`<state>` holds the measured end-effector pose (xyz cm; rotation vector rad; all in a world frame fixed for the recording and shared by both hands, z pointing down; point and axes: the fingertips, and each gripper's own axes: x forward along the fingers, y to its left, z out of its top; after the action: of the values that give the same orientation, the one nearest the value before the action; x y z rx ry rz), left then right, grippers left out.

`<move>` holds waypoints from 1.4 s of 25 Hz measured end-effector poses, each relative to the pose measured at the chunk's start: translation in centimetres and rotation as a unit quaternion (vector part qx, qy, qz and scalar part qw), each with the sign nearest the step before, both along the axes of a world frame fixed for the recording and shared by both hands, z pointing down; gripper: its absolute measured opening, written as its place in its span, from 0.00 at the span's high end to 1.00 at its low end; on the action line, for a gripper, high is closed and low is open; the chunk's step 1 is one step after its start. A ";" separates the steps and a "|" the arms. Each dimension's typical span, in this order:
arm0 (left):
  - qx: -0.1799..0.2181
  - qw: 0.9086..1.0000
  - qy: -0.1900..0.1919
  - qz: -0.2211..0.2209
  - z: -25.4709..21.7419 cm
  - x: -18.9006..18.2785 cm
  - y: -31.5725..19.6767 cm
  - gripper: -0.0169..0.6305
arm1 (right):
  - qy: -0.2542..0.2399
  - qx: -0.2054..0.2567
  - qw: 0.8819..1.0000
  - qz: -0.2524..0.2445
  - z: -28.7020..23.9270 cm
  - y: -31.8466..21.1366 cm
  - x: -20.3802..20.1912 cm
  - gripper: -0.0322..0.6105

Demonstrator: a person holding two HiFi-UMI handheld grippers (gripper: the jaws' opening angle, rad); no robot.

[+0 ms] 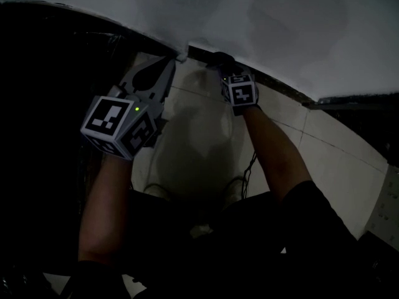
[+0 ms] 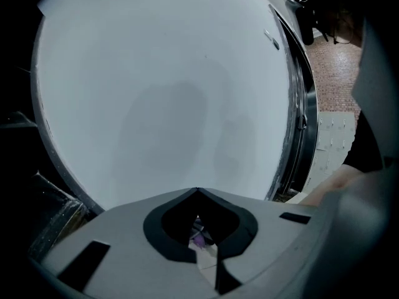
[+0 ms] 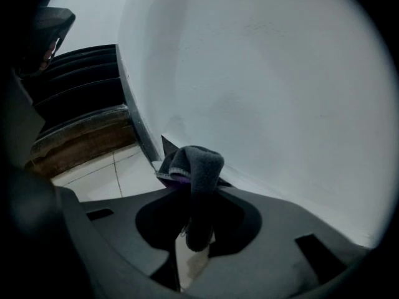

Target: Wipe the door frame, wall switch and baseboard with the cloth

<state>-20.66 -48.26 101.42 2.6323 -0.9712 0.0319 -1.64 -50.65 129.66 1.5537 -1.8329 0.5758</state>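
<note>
low down, the right gripper [image 3: 196,195] has its matte grey plastic jaws closed tight on the cloth [image 3: 194,164]. it is a dark grey fleece, soft and nappy, with a pale stitched hem and a thin purple band under the fold. it bulges out past the tips in a rounded hump, with a tail hanging back into the black-lined hollow behind them. the hump sits at the foot of the wall [image 3: 280,73], against the dark baseboard [image 1: 274,83] that runs as a narrow strip along the floor line; whether it presses on cannot be told.

the left gripper [image 2: 197,192] has its jaws brought fully together, tips meeting in a point, with nothing gripped. it is aimed at the same smooth, flat white wall, beside the right one.

each gripper carries a cube [image 1: 117,124] faced with blocky black-and-white square markers; a small green light glows on the left one. the floor [image 1: 336,148] is of glossy pale tiles with thin grout lines, and thin dark cables [image 1: 247,170] trail across it.
</note>
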 end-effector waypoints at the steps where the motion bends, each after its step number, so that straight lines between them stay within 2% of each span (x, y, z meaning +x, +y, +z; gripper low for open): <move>1: 0.000 1.000 -0.001 0.001 -0.1 0.0 0.1 0.99 | 0.004 -0.003 1.000 0.006 0.1 0.6 0.7 0.84; 10: 0.015 0.999 -0.011 0.028 -0.6 0.9 0.5 0.99 | 0.039 -0.005 0.997 0.065 -0.5 5.4 8.8 0.84; 15: 0.014 0.999 -0.014 0.048 -0.5 1.7 0.7 0.99 | 0.054 -0.020 0.991 0.122 -0.7 8.8 14.4 0.84; 21: 0.014 0.998 -0.029 0.057 -0.5 1.3 0.9 0.99 | 0.073 -0.027 0.984 0.163 -1.2 11.7 19.4 0.84; 28: 0.009 0.999 -0.033 0.036 0.0 0.7 0.6 0.99 | 0.081 -0.034 0.977 0.192 -1.0 14.5 23.7 0.84; 31: 0.004 0.999 -0.044 0.032 0.5 0.6 0.5 0.99 | 0.073 -0.029 0.977 0.199 -2.0 15.1 24.3 0.84; 35: 0.011 0.997 -0.065 0.030 0.3 0.6 0.4 0.99 | 0.067 -0.029 0.970 0.231 -2.2 16.6 26.1 0.84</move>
<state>-20.09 -47.86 101.76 2.7074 -0.9367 0.2093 24.46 -34.00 127.51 1.9417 -1.3423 0.7048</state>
